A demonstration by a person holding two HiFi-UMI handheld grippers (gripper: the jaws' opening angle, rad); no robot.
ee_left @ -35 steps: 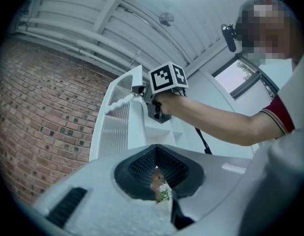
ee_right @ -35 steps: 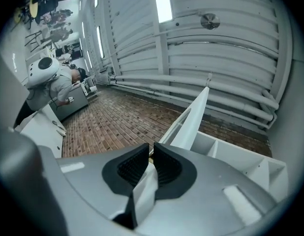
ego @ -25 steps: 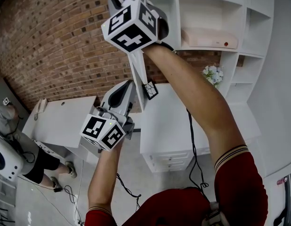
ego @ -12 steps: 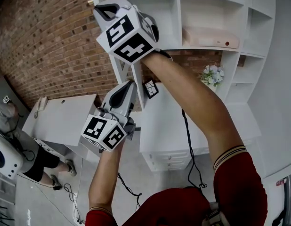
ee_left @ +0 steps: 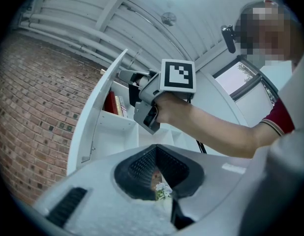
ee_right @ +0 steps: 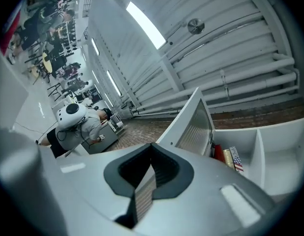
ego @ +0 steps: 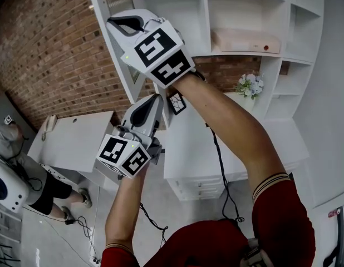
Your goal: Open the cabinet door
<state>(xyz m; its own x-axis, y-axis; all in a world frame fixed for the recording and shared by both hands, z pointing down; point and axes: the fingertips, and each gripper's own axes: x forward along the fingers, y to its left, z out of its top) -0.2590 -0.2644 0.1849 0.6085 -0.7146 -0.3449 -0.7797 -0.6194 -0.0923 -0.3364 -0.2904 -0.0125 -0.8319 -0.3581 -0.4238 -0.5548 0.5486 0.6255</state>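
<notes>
Right gripper [ego: 117, 26] clamps the free edge of the white cabinet door [ego: 127, 77], high at the upper left of the shelving unit [ego: 283, 49]; in the right gripper view the door's ribbed glass panel [ee_right: 191, 127] runs straight down into the slot between the two jaws, which are clenched on it. The door stands swung out from the cabinet, with books [ee_right: 229, 159] upright in the compartment behind it. Left gripper [ego: 152, 107] hangs lower and just below the right forearm, apart from the door; its jaws are slightly parted and grasp nothing, with only a distant bunch of flowers [ee_left: 162, 191] showing through the gap. The flowers sit on the white counter [ego: 194, 143] under the shelves; a brick wall [ego: 49, 49] lies to the door's left.
</notes>
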